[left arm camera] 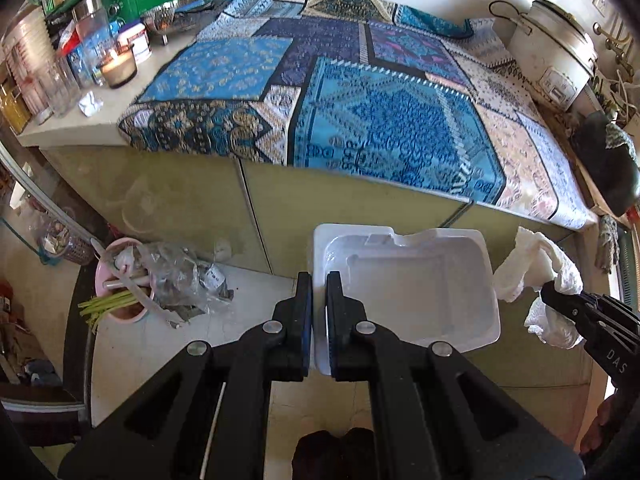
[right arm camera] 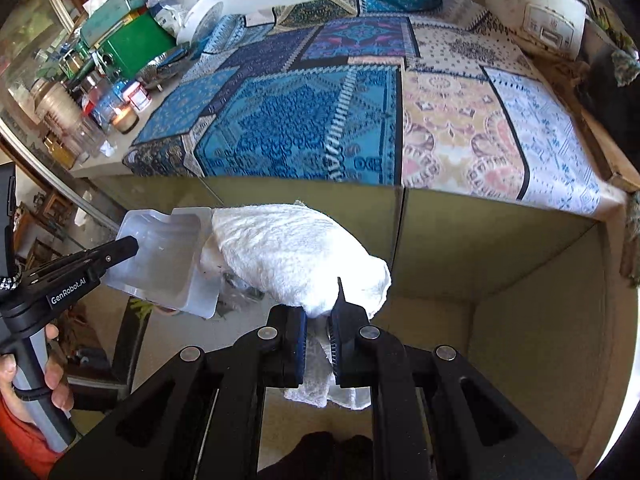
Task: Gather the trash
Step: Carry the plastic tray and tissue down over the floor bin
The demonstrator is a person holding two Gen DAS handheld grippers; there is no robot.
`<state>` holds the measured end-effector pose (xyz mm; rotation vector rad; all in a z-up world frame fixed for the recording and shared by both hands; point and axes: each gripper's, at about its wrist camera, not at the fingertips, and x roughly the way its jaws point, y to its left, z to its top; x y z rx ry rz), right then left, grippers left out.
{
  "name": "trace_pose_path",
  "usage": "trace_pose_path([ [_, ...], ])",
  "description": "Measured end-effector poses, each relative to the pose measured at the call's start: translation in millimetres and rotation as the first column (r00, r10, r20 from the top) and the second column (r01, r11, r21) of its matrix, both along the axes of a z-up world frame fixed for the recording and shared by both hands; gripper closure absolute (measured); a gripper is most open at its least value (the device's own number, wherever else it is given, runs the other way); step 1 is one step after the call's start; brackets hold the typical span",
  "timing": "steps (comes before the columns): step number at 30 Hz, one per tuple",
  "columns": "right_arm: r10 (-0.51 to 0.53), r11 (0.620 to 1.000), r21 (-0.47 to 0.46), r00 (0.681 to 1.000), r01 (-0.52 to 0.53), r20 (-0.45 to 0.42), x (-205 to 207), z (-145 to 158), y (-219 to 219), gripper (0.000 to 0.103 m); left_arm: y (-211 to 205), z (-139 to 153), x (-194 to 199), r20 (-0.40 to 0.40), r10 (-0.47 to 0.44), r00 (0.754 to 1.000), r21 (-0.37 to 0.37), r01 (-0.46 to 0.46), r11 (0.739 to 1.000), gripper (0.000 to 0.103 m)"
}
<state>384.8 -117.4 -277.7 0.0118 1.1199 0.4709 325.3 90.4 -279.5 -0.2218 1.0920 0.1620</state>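
Observation:
My left gripper (left arm camera: 319, 280) is shut on the rim of a white plastic tray (left arm camera: 404, 296), held in the air in front of the counter; the same tray (right arm camera: 160, 260) shows at the left of the right wrist view, with the left gripper (right arm camera: 132, 245) on its edge. My right gripper (right arm camera: 322, 316) is shut on a crumpled white paper towel (right arm camera: 296, 256), which bulges above the jaws. In the left wrist view that towel (left arm camera: 532, 268) hangs at the right, pinched by the right gripper (left arm camera: 548, 294). A pink bin (left arm camera: 120, 280) full of trash stands on the floor at lower left.
A patterned blue cloth (left arm camera: 360, 92) covers the counter. A lit candle (left arm camera: 118, 66), glasses and tins crowd its left end; a white rice cooker (left arm camera: 552, 48) sits at the right. Olive cabinet fronts (right arm camera: 460, 232) lie below the counter edge. A hand (right arm camera: 24, 372) grips the left handle.

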Motion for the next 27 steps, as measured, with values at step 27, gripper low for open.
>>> trace_pose_path([
  [27,0.029,0.998,-0.039,0.939,-0.045,-0.344,46,-503,20,0.094,-45,-583,30,-0.416,-0.048,0.908,-0.062,0.025,0.998,0.098],
])
